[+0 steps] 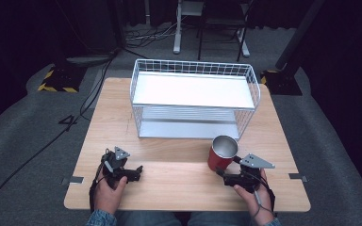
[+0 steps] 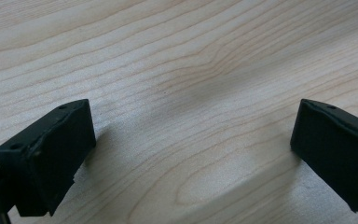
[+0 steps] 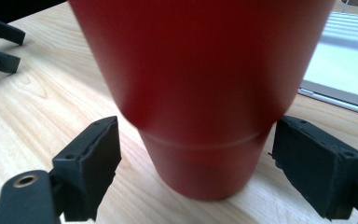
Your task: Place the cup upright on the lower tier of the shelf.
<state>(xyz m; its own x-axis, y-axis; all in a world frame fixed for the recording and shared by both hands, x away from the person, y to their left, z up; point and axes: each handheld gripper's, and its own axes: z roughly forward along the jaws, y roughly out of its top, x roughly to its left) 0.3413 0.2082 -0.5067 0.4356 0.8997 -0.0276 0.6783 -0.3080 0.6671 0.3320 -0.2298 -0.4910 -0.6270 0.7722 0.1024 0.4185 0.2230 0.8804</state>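
One bench [image 1: 179, 181] spreads across the middle of the high view, pale wood, and on it at upper centre stands one white wire rack [image 1: 194, 96] with two shelves, both bare. Just below the rack's lower right corner, right of centre in the frame, stands one red cup [image 1: 222, 152], upright, its metal inside catching the light.

The step in hand looks like the approach to a grasp on that cup. The right gripper [image 1: 222, 173] sits at lower right, nose up against the cup's base. In the right gripper view the cup [image 3: 200, 93] towers at top centre, and the two fingers [image 3: 89, 158] are spread wide either side of its narrow foot, released, with a gap showing on both sides: nothing gripped yet.

The left gripper [image 1: 138, 170] rests at lower left of the high view, well apart from the cup. Its own view shows both fingers [image 2: 51, 154] released too, wide open over bare wood grain.

Next move, as I judge it: close the right fingers squarely on the cup's lower wall, low enough not to tip it, then lift. The rack's shelves look like the likely target.

The count: one bench, one rack, one cup, two grippers.
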